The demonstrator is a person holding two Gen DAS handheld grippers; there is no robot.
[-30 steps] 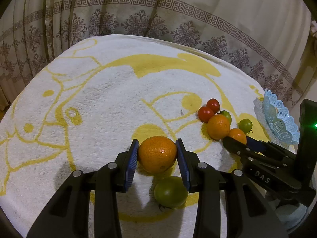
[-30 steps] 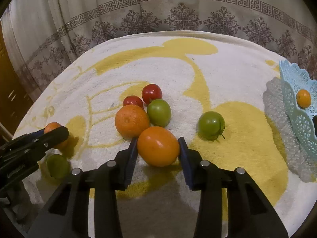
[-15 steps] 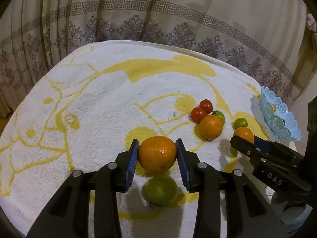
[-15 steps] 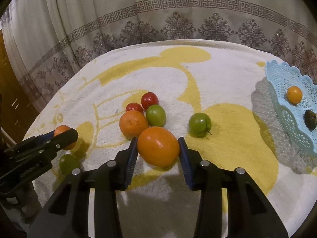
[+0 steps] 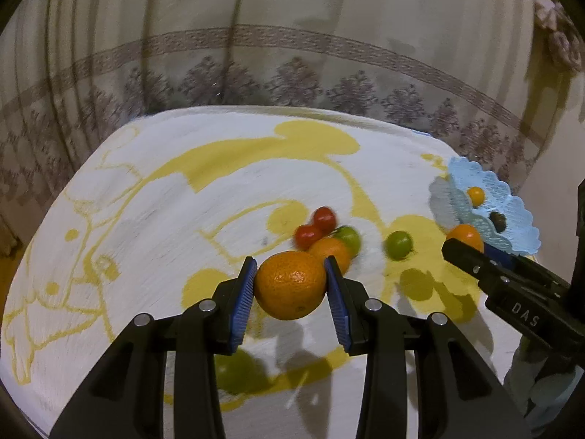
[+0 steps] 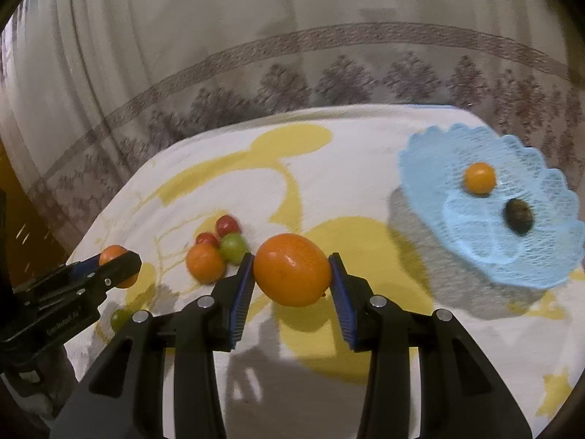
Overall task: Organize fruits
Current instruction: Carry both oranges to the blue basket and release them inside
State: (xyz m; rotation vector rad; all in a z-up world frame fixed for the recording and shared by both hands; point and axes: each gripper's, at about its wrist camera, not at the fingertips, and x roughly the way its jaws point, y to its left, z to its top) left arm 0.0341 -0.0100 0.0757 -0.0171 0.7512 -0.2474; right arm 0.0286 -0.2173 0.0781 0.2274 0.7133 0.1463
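Note:
My left gripper [image 5: 289, 285] is shut on a rough-skinned orange [image 5: 290, 284] and holds it above the towel. My right gripper [image 6: 292, 275] is shut on a smooth orange fruit [image 6: 292, 274], also lifted, left of the blue lace basket [image 6: 541, 267]. The basket holds a small orange fruit [image 6: 479, 177] and a dark fruit [image 6: 518, 215]. On the towel lie two red tomatoes [image 6: 227, 225], a green tomato [image 6: 234, 248] and an orange [image 6: 204, 262] in a cluster. A lone green tomato [image 5: 399, 244] lies right of the cluster. Another green fruit [image 5: 234, 369] lies under my left gripper.
A white towel with yellow drawings [image 5: 153, 197] covers the round table. A patterned curtain [image 5: 292, 73] hangs behind it. The basket [image 5: 512, 216] stands at the table's right edge, with my right gripper [image 5: 464, 241] just in front of it in the left wrist view.
Both grippers have risen with their fruits and moved right towards the basket. The basket now shows more fully in the right wrist view. The cluster on the towel has not moved.

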